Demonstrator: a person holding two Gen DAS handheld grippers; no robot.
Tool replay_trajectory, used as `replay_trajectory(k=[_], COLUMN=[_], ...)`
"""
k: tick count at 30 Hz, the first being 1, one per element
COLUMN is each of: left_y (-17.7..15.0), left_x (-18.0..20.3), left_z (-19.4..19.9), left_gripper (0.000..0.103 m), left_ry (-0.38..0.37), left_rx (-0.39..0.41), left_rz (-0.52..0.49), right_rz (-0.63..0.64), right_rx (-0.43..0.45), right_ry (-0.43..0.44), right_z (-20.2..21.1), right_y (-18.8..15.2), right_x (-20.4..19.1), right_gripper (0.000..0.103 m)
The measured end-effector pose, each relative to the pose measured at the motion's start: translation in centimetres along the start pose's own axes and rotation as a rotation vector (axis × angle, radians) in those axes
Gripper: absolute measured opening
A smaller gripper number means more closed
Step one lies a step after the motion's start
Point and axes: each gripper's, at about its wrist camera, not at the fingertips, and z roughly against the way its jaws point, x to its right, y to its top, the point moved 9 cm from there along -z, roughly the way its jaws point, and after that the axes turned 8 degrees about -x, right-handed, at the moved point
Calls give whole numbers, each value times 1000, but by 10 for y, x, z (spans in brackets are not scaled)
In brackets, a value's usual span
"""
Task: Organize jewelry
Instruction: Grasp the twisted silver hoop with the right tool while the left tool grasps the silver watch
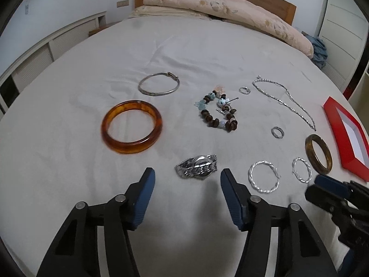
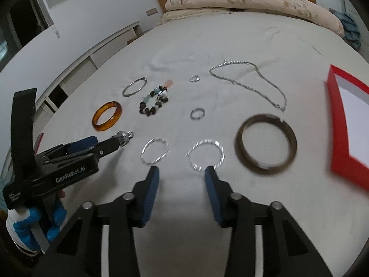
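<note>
Jewelry lies spread on a white bed sheet (image 1: 69, 161). My left gripper (image 1: 186, 177) is open, its fingers on either side of a silver watch (image 1: 197, 167) just ahead. An amber bangle (image 1: 131, 127), a thin silver bangle (image 1: 159, 84), a beaded bracelet (image 1: 219, 113), two small rings (image 1: 277, 132) and a silver chain (image 1: 286, 99) lie beyond. My right gripper (image 2: 182, 175) is open just short of a twisted silver hoop (image 2: 206, 153); a second hoop (image 2: 155, 150) lies to its left and a dark brown bangle (image 2: 265, 144) to its right.
A red box (image 2: 339, 124) with a white inside lies at the right edge of the bed. A folded quilt (image 1: 219, 4) and wooden headboard (image 1: 276, 0) are at the far end. White cabinets (image 1: 34, 53) run along the left.
</note>
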Motion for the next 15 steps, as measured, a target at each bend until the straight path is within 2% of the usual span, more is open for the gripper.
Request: replay_trajectory(k=[3,7,11,15], left_y=[2,4,7,10], left_x=[1,2,4,4], left_z=[-7,-16,-22,-22], left_gripper=[53,53,51,39], left_ry=[-7,-8,-8,-20], left_rx=[-4,-11,-10,-7], left_rz=[-12,-21,-29,-24], right_rz=[39,116,140,124], right_rx=[-26,-120,-164,-175], right_ry=[0,-34,-47,-27], right_z=[-10,-31,-41,-47], right_y=[9,10,12,15], right_x=[2,2,5,9], right_gripper=[25,19,14,4])
